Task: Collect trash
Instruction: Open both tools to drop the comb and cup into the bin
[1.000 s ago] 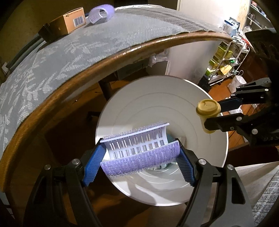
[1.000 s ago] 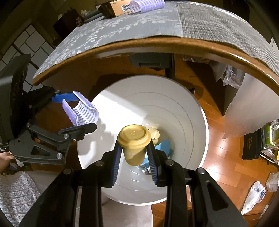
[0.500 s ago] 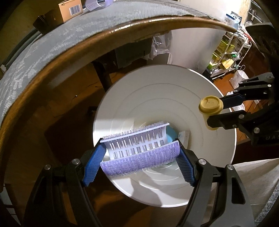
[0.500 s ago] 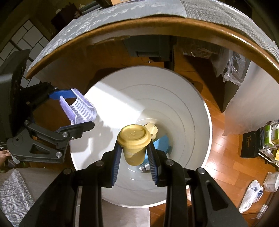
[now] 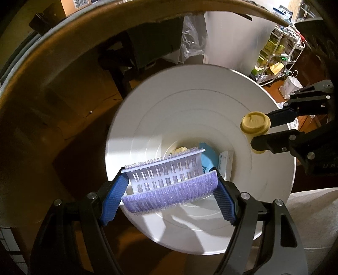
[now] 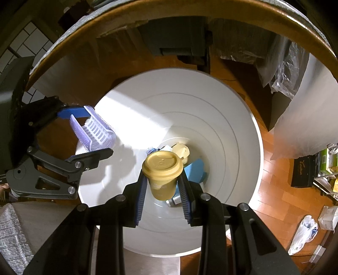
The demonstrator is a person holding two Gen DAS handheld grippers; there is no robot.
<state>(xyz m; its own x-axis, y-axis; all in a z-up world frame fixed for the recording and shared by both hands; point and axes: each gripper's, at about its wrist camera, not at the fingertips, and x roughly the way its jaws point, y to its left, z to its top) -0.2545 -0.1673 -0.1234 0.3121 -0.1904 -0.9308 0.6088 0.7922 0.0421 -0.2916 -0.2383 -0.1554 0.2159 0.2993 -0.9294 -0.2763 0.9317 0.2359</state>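
Your left gripper (image 5: 169,188) hangs over the near-left rim of the round white plastic trash bin (image 5: 274,222). Its jaws are set fairly wide and clamp the ends of the lilac slotted plastic hair roller with a bristly velcro outer face (image 5: 166,179); the blue ribbed pads (image 5: 113,198) press on both ends. From the right wrist view the same roller (image 6: 95,131) sits above the bin's left rim (image 6: 258,135), inside the left gripper (image 6: 88,131).

Your right gripper (image 6: 162,186) is over the bin's middle. Its jaws are narrow and pinch the body of the mustard-yellow paper cup with a matching snap-on lid (image 6: 162,173), lid facing the camera, cup roughly upright. From the left wrist view the cup (image 5: 255,127) is above the bin's right inner wall, gripped by the right gripper (image 5: 259,135).

At the bin's bottom lie a blue flat piece (image 6: 196,171), a pale cream crumpled item (image 6: 181,151) and a small white box (image 5: 226,162); other pieces there are too hidden to identify.

Behind the bin curves the brown wooden edge of the surface (image 6: 253,12). Wood flooring (image 6: 274,198) lies to the bin's right.
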